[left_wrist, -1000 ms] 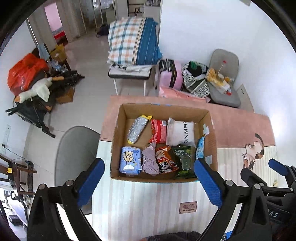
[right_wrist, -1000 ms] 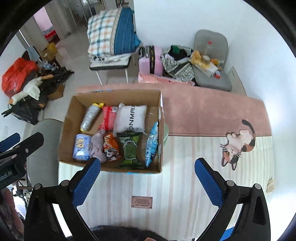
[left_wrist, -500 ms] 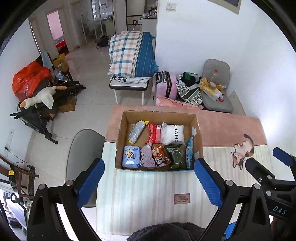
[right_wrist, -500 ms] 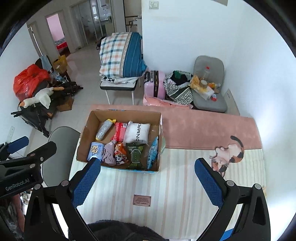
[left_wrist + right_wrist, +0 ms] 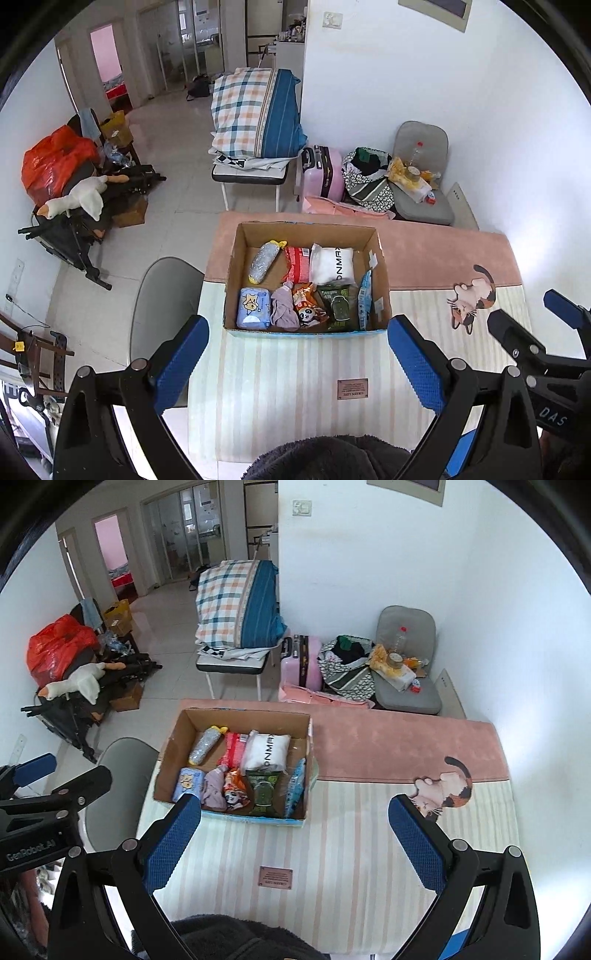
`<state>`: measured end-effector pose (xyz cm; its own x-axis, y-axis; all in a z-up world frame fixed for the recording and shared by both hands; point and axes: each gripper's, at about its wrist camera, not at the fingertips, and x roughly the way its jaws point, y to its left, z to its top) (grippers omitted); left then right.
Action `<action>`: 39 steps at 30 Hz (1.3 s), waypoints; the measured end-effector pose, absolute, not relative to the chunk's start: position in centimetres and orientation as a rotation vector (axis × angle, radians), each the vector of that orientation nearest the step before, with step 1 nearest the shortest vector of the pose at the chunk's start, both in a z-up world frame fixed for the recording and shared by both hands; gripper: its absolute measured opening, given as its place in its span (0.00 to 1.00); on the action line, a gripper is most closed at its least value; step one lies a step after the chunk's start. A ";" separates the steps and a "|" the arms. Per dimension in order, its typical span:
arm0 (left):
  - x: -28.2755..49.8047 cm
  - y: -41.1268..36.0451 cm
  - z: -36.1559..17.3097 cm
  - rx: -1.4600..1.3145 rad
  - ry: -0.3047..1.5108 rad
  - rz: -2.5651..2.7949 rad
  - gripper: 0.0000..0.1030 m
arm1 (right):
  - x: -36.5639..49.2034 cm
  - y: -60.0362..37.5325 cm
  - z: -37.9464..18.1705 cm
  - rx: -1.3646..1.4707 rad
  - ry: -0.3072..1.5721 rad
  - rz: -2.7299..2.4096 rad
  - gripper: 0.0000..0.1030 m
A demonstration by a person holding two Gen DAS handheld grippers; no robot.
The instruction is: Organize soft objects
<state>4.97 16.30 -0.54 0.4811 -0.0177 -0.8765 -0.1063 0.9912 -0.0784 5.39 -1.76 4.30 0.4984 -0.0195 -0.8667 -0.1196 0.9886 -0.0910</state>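
A cardboard box (image 5: pixel 380 258) stands on a striped mat (image 5: pixel 280 391) over a table; it also shows in the right wrist view (image 5: pixel 173 738). It holds several soft packs: a white pouch (image 5: pixel 331 263), a red pack (image 5: pixel 297 264), a silver roll (image 5: pixel 263 260), a blue tissue pack (image 5: pixel 252 308), a mauve cloth (image 5: pixel 283 311), a panda snack bag (image 5: pixel 308 309) and a green wipes pack (image 5: pixel 338 304). My left gripper (image 5: pixel 297 362) is open and empty, high above the mat's near side. My right gripper (image 5: pixel 295 840) is open and empty, to the box's right.
A pink cloth (image 5: pixel 443 254) covers the table's far part. A grey chair (image 5: pixel 162 295) stands at the table's left. Beyond are a bench with a plaid pillow (image 5: pixel 255 114), a pink suitcase (image 5: pixel 325 173), a cluttered grey seat (image 5: pixel 421 192) and a red bag (image 5: pixel 55 158).
Both grippers have risen and drawn back from the box, which now looks smaller and farther. Both stay open and empty. Nothing in the box has moved.
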 end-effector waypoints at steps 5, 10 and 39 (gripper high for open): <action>5.3 16.0 -1.9 -0.116 1.095 0.068 0.96 | 5.9 -2.3 3.3 -0.145 1.065 0.031 1.00; 5.5 15.7 -3.2 -0.109 1.121 0.082 0.96 | 6.4 -2.5 1.8 -0.152 1.089 0.018 1.00; 5.9 15.8 -4.9 -0.124 1.152 0.101 0.96 | 7.4 -2.8 0.3 -0.150 1.105 -0.017 1.00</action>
